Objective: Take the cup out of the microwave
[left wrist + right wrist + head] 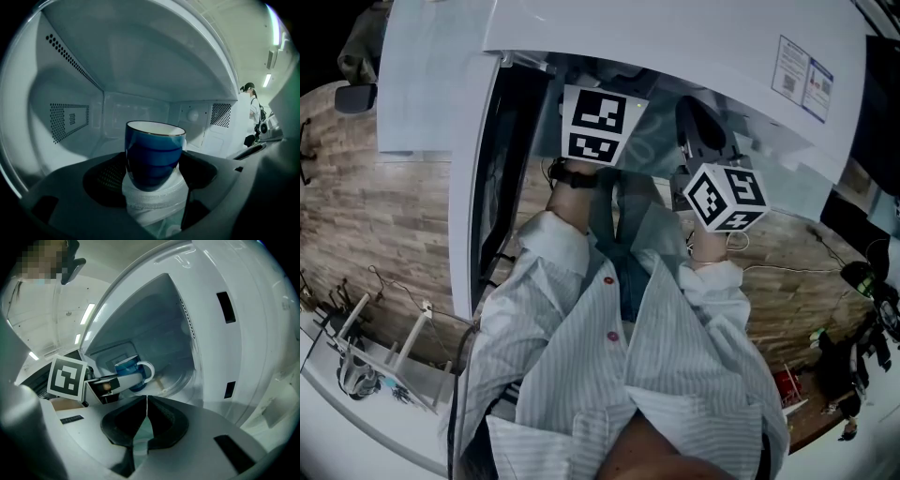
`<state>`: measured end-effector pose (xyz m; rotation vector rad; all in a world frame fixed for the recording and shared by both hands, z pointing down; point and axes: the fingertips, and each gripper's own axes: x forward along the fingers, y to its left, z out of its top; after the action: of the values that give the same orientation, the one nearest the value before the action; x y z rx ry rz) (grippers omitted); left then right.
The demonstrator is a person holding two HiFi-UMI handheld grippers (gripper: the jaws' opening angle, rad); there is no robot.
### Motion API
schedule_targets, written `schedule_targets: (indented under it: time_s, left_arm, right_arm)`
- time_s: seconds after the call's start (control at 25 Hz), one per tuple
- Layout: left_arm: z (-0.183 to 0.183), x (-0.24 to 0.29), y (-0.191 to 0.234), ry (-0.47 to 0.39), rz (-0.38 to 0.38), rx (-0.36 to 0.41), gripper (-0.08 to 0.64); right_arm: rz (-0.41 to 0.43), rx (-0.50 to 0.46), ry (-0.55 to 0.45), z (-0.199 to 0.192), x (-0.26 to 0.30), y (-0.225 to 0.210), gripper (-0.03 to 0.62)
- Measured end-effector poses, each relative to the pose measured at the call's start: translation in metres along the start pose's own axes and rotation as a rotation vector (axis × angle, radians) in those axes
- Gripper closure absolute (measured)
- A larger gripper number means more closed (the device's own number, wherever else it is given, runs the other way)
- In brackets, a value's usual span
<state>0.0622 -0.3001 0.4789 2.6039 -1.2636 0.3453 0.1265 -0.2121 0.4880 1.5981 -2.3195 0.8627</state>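
Inside the microwave (pixel 675 37), my left gripper (pixel 154 187) is clamping a blue cup (pixel 153 157), its white pads (pixel 145 199) closing round the cup's lower half. The cup is standing upright in the middle of the cavity, its white inside showing. In the right gripper view, the handle (pixel 149 371) is pointing toward the right wall, above the turntable (pixel 183 380). I cannot tell whether the cup's base is touching the turntable. My right gripper (pixel 146 401) is hovering just outside the opening, its jaws pressed together on nothing and aimed toward the cup. In the head view, the door (pixel 469 187) is standing open at the left. The left cube (pixel 598 122) is sitting nearer the opening than the right cube (pixel 727 195). A person (pixel 253 110) is standing in the background, past the microwave's right side.
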Motion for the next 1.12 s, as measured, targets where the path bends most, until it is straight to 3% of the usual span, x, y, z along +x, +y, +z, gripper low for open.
schedule_targets:
  time_s: [1.12]
  left_arm:
    - [-0.007, -0.046, -0.014, -0.044, 0.101, -0.031, 0.198]
  right_arm:
    - [0.069, -0.001, -0.006, -0.011, -0.027, 0.002, 0.558]
